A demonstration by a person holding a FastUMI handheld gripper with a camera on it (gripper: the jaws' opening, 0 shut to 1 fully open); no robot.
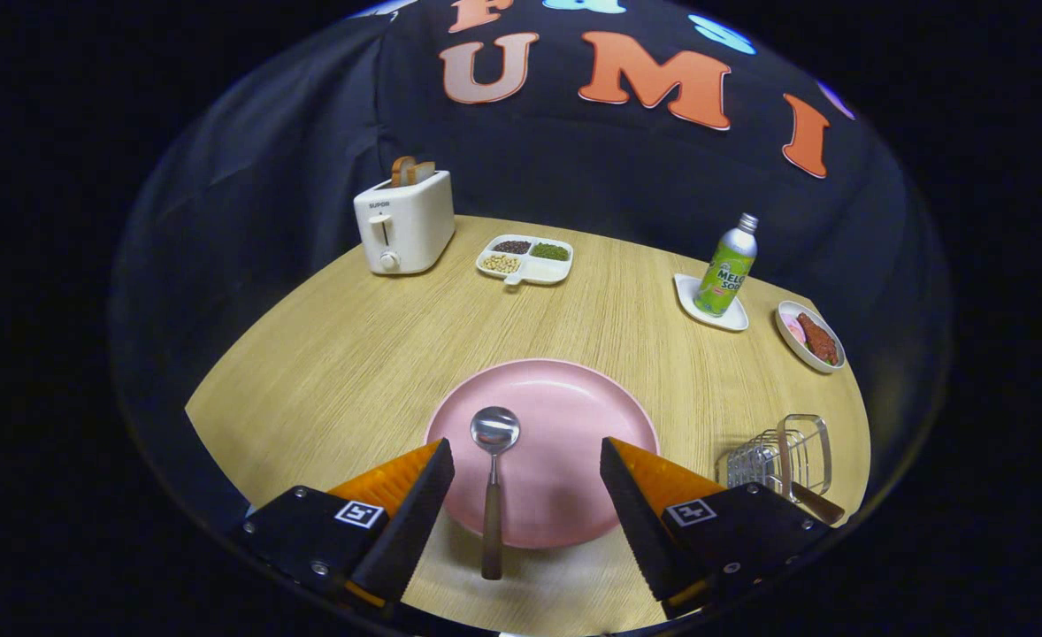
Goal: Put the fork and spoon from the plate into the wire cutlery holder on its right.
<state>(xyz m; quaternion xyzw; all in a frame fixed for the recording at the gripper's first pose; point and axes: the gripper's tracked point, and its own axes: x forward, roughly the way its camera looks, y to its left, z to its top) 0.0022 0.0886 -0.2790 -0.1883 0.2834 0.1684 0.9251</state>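
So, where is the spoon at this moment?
In the gripper view the spoon lies on the pink plate, bowl away, handle hanging over the near rim, between the open fingers of the gripper.

Tool [527, 478] fingers spread wide, nothing touching them; spoon [493, 482] lies in the gap, nearer the left finger, bowl on the pink plate [565, 416], handle overhanging the near rim. Wire cutlery holder [777, 460] stands just beside the right finger, one handle already poking out. Bare tabletop [353, 354] ahead-left. Toaster [403, 221], bottle [726, 265] well beyond.
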